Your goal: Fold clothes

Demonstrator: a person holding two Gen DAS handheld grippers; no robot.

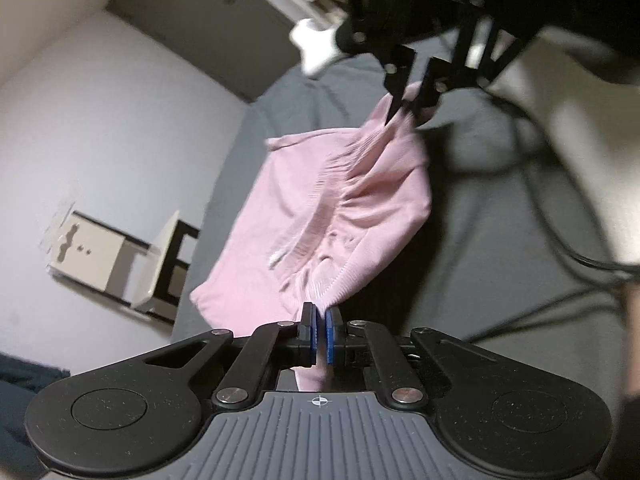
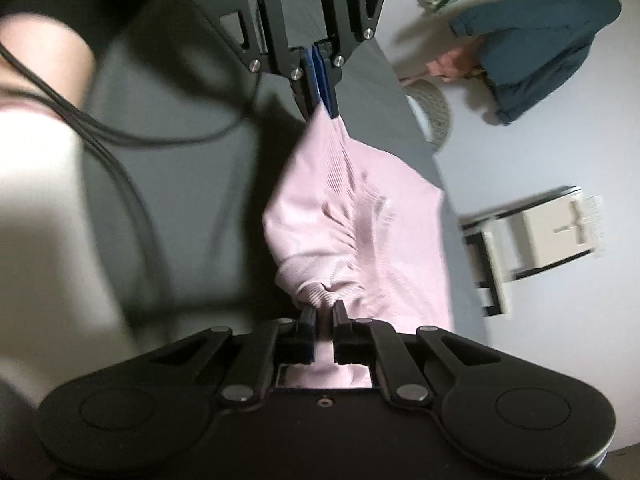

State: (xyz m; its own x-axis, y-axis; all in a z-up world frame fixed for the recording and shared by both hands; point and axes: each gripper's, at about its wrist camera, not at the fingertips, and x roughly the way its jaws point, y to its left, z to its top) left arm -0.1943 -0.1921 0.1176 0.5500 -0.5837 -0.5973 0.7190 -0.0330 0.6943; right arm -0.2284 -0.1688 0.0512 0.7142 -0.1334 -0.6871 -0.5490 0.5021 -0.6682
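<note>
Through the left wrist camera, the left gripper [image 1: 320, 320] has its blue pads pressed together on a bunched edge of the pink garment [image 1: 320, 208]. The cloth stretches away from it to the right gripper [image 1: 406, 110], whose dark fingers pinch the far end. So the garment hangs in the air between the two tools, above a grey-covered surface [image 1: 460, 240], with its ribbed band gathered into pleats along the middle. Nothing looks folded yet; I'd judge this as the lifting and straightening stage, with the laying flat and every fold still to come. Black cables [image 1: 560, 240] trail across the grey cover on the right and could catch the fabric when it comes down. On the pale floor to the left sits a small white box-like unit [image 1: 100, 256].

From the right wrist camera, the right gripper [image 2: 324, 312] is clamped on a thick ribbed roll of the pink garment [image 2: 352, 220], and the left gripper [image 2: 320, 80] opposite bites the other end, pads closed on cloth. The fabric sags and twists between them, so it needs a shake or a pull apart before it can lie flat. A dark blue garment [image 2: 536, 52] lies on the floor beyond the grey surface [image 2: 180, 180], presumably still waiting. Cables [image 2: 100, 128] cross on the left here.
</note>
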